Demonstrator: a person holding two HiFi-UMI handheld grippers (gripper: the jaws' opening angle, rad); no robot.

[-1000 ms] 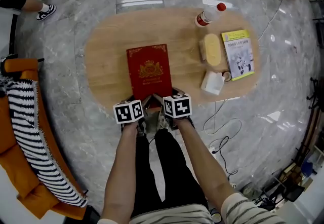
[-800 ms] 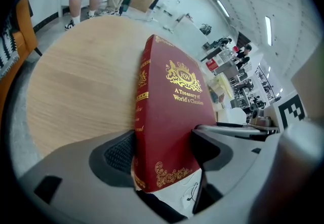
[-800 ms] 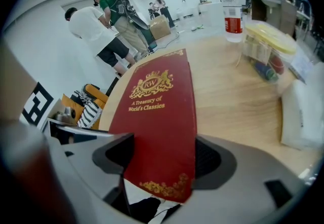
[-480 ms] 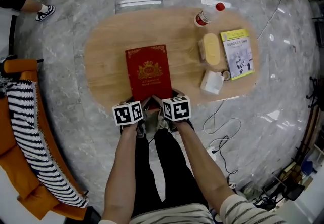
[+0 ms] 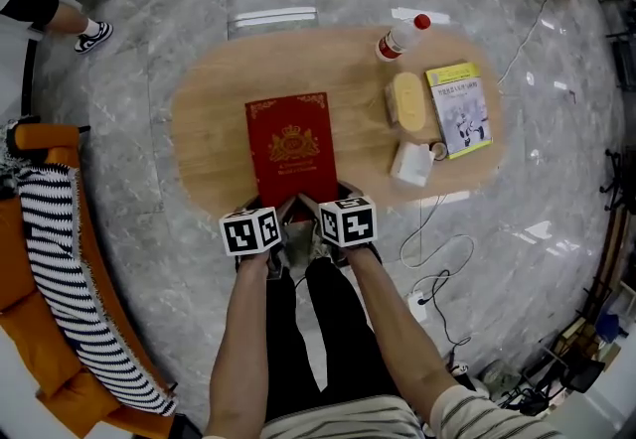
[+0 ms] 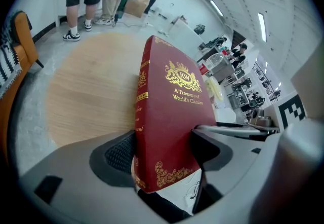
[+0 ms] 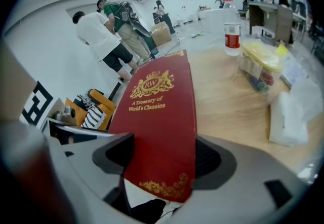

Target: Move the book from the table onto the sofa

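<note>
Left gripper [image 6: 162, 152]: light grey moulded shell, black jaw pads, mesh-like texture on pad faces. Right gripper [image 7: 161, 159]: same build. Each has a white cube with black square markers: left cube [image 5: 248, 230], right cube [image 5: 348, 220]. Wearer: black trousers [image 5: 310, 338], cream top [image 5: 338, 421] with dark stripes, striped sleeve [image 5: 475, 409].

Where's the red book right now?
Head view, centre: the red book is at the wooden table's near edge, its near end clamped by the left gripper and right gripper.
</note>
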